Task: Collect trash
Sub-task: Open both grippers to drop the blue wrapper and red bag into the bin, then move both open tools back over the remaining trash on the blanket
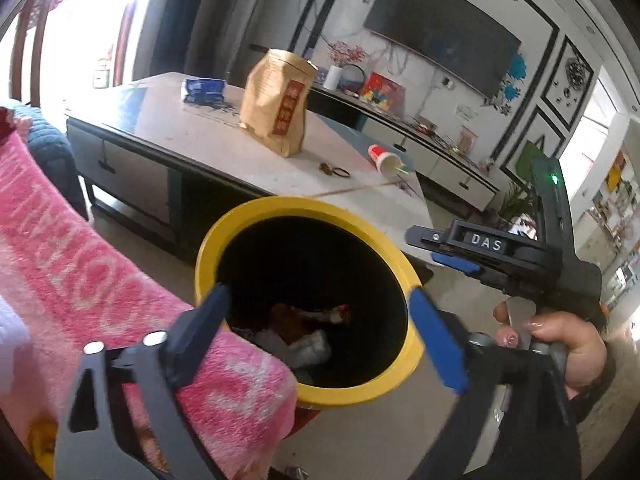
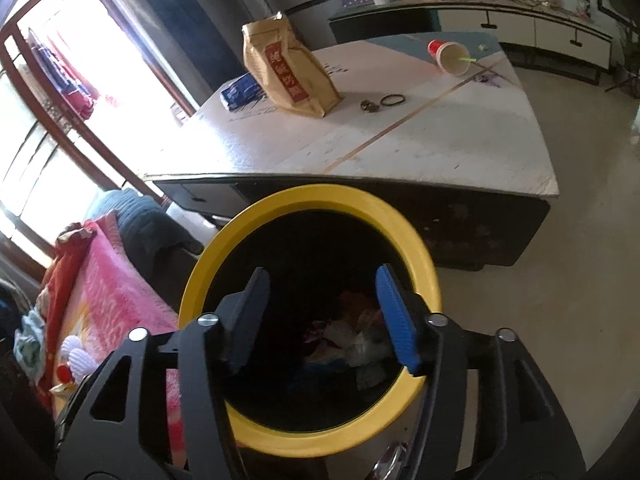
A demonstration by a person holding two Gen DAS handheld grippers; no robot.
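Trash lies in the bottom of a yellow-rimmed bin [image 2: 280,204] with a black interior, standing upright on the floor between the coffee table [image 2: 460,152] and a sofa draped in a pink blanket [image 1: 80,272]; its mouth faces straight up toward both cameras. Contents are crumpled wrappers and pale paper or plastic scraps [image 2: 352,340], also seen in the left wrist view [image 1: 308,340]; individual items cannot be identified. On the table, a red paper cup [image 2: 448,56] lies on its side near the far corner, long axis roughly level with the tabletop, open mouth turned toward the near right with a green straw sticking out. A tall brown paper bag [image 2: 288,76] stands upright near the table's middle, with a blue packet [image 2: 240,92] lying flat beyond it. A black ring [image 2: 392,100] and a small dark object lie just beside the bag. The left gripper [image 1: 320,300] hangs over the bin opening, fingers spread wide and holding nothing. The right gripper [image 2: 320,312] is likewise above the bin, jaws apart and empty; in the left view it appears beside the bin, gripped by the right hand [image 1: 560,344].
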